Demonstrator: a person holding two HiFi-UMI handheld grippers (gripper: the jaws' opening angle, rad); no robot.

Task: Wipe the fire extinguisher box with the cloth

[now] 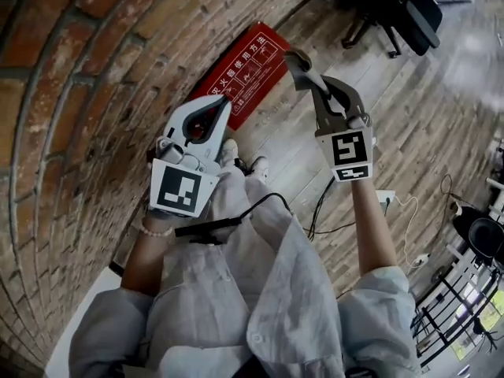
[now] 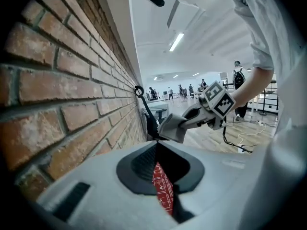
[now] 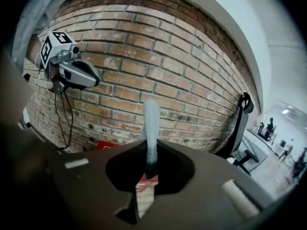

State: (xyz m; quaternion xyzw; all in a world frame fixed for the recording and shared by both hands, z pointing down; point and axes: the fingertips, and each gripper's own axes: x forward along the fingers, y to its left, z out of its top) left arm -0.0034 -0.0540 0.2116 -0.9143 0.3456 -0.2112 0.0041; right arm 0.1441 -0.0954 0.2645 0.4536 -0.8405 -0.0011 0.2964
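The red fire extinguisher box (image 1: 239,71) lies on the wooden floor against the brick wall, below both grippers. My right gripper (image 1: 304,74) is shut on a grey cloth (image 1: 296,60), held over the box's right end. In the right gripper view the cloth (image 3: 150,123) sticks up edge-on from the closed jaws (image 3: 149,146), and part of the box (image 3: 103,145) shows beneath. My left gripper (image 1: 224,101) hangs over the box's near edge, shut with nothing in it. Through its jaw opening (image 2: 156,144) a strip of the red box (image 2: 163,188) shows.
The brick wall (image 1: 71,109) runs close along the left. A black office chair (image 1: 394,10) stands farther off on the floor. Cables and a white power strip (image 1: 385,198) lie to the right of the person's shoes (image 1: 236,157). A black stand (image 2: 149,119) leans by the wall.
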